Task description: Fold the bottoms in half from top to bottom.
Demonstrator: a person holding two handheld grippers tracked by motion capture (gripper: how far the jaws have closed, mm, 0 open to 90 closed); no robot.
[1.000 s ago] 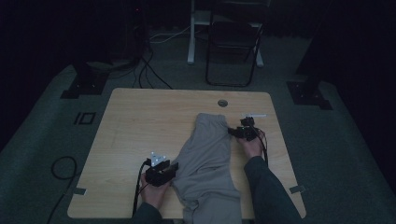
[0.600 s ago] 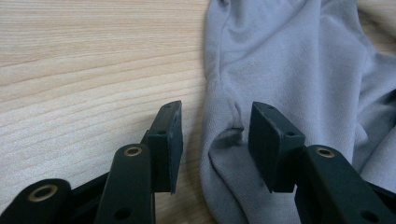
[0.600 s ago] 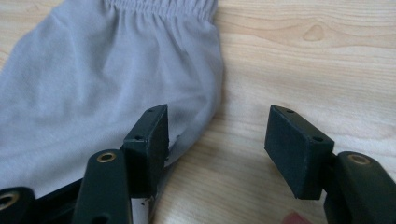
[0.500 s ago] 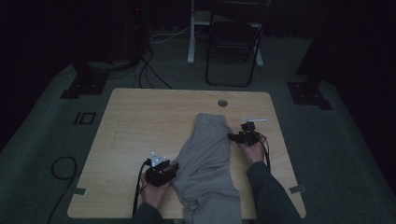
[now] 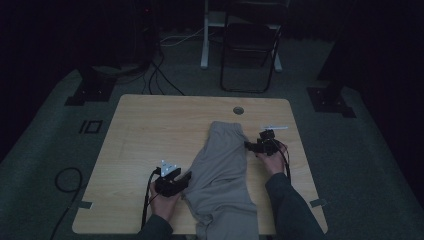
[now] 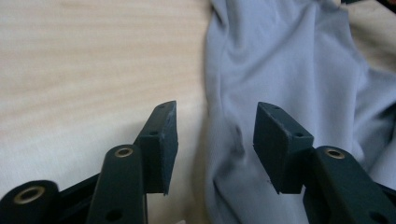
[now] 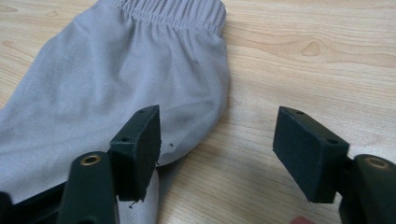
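Note:
A grey garment with an elastic waistband (image 5: 222, 170) lies lengthwise on the wooden table (image 5: 150, 130), its near end hanging over the front edge. My left gripper (image 5: 187, 176) sits at the cloth's left edge. In the left gripper view the jaws (image 6: 217, 109) stand apart over a fold of the fabric (image 6: 289, 70); they have just been opening and press on nothing. My right gripper (image 5: 248, 146) is at the cloth's right edge, below the waistband. Its jaws (image 7: 218, 114) have also just been opening: one pad (image 7: 140, 140) is over the cloth (image 7: 116, 70), the other over bare wood (image 7: 303, 46).
A round cable hole (image 5: 238, 110) sits near the table's far edge. Behind the table stand a dark folding chair (image 5: 250, 45) and a white post, with cables (image 5: 160, 75) on the carpet. Bare tabletop lies to the left of the garment.
My right gripper has shifted slightly toward the near edge along the cloth's right side. The left hand and the garment have kept their place.

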